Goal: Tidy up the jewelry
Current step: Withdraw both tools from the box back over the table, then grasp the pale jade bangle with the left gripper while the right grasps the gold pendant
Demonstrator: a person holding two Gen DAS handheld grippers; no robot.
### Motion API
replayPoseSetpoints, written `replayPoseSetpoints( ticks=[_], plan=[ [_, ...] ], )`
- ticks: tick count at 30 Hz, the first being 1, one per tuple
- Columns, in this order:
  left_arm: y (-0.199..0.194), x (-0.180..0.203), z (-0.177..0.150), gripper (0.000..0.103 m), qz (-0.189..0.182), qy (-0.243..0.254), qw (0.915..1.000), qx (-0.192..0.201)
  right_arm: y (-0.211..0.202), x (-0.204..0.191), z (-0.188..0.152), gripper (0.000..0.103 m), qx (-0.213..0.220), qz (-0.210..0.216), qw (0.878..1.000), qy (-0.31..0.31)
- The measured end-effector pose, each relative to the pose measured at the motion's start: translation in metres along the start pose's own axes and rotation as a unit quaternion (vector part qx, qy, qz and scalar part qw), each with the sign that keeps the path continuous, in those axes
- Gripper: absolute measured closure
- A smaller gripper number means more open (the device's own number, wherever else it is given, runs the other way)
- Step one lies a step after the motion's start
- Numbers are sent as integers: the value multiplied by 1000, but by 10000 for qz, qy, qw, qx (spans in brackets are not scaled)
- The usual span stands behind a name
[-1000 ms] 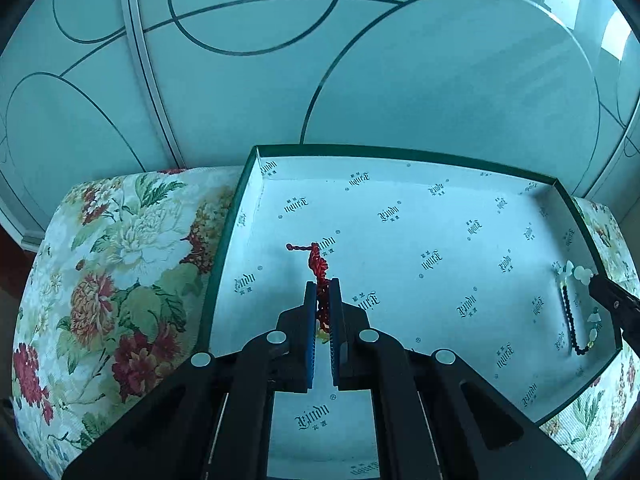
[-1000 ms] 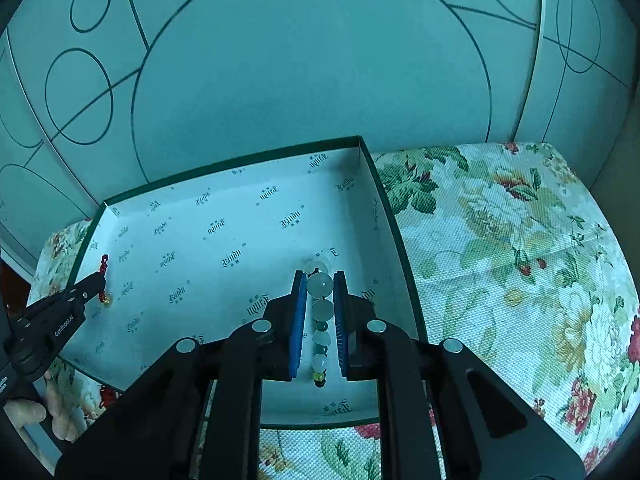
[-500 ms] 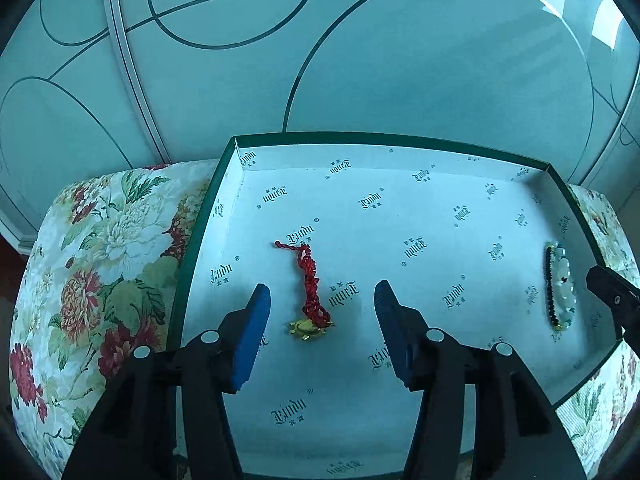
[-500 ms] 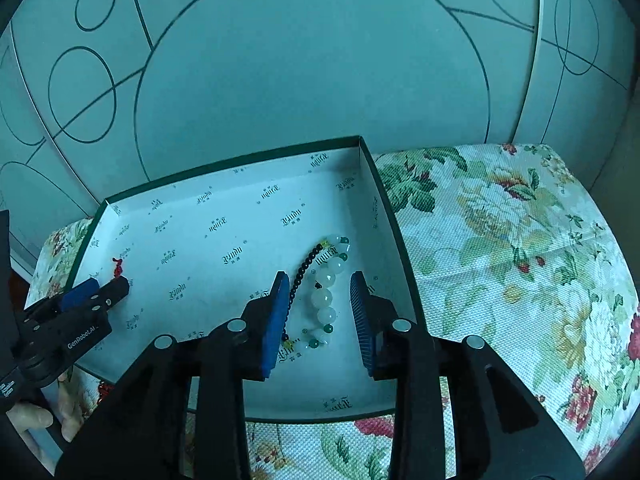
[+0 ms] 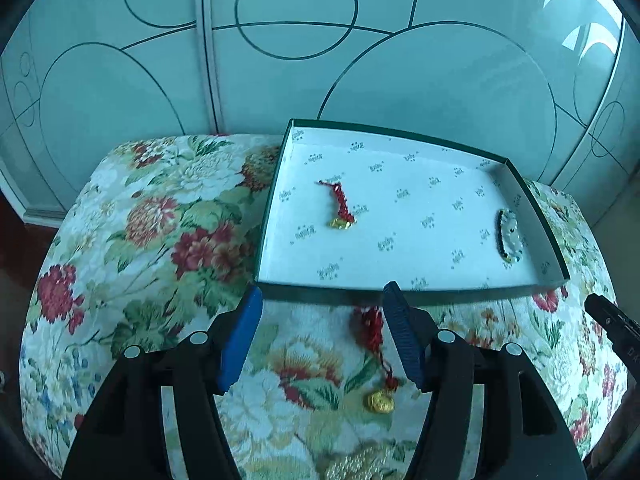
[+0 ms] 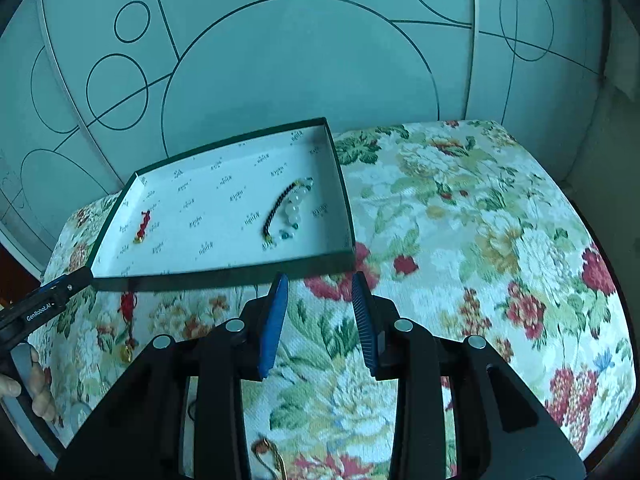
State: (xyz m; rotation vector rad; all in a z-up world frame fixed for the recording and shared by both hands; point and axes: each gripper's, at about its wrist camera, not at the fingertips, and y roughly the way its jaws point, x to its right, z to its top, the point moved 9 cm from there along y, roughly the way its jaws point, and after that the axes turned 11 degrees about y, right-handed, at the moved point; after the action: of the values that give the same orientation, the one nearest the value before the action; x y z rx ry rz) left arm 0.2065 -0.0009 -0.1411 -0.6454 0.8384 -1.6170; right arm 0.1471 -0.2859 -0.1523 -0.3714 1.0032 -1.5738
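A green-rimmed box (image 5: 400, 294) with a white printed lining sits on a floral cushion. Inside lie a red cord with a gold charm (image 5: 339, 205) at the left and a bracelet of pale and black beads (image 5: 509, 237) at the right. My left gripper (image 5: 323, 297) hovers before the box's near wall, its jaws opening, pads touching nothing. A second red cord with a gold charm (image 5: 376, 344) lies on the cloth under the gap, close to the right finger. My right gripper (image 6: 320, 280) is open over bare cloth, with the bead bracelet (image 6: 289, 211) beyond it in the box (image 6: 224, 278).
The floral cushion (image 6: 480, 240) spreads wide to the right of the box. Frosted panels with circle lines (image 5: 400, 60) stand behind it. A gold piece (image 6: 269, 453) lies on the cloth near the bottom edge. A person's hand (image 6: 38, 384) holds the left gripper (image 6: 64, 285).
Both grippers opened, leaving the red cord and the bead bracelet in the box. Both then drew back out of the box to its near side.
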Motion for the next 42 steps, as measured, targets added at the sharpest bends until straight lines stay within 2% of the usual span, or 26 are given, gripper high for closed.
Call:
replayPoseSetpoints(
  ticks=[12, 22, 30, 38, 42],
  plan=[
    [-47, 3, -71, 41, 75, -74, 9999, -81, -41, 31, -83, 70, -325, -140, 9994, -35],
    [-62, -2, -123, 41, 135, -190, 9993, -282, -54, 11, -120, 70, -470, 78, 9985, -271],
    [-70, -6, -137, 41, 210, -209, 9993, -242, -48, -7, -137, 70, -590, 118, 9970, -489],
    [-65, -12, -142, 41, 231, -308, 9988, -299, -35, -8, -143, 70, -674, -34, 9962, -560],
    [-64, -13, -143, 41, 233, -322, 9987, -311, -33, -9, -143, 73, -562, -157, 9957, -713]
  ],
)
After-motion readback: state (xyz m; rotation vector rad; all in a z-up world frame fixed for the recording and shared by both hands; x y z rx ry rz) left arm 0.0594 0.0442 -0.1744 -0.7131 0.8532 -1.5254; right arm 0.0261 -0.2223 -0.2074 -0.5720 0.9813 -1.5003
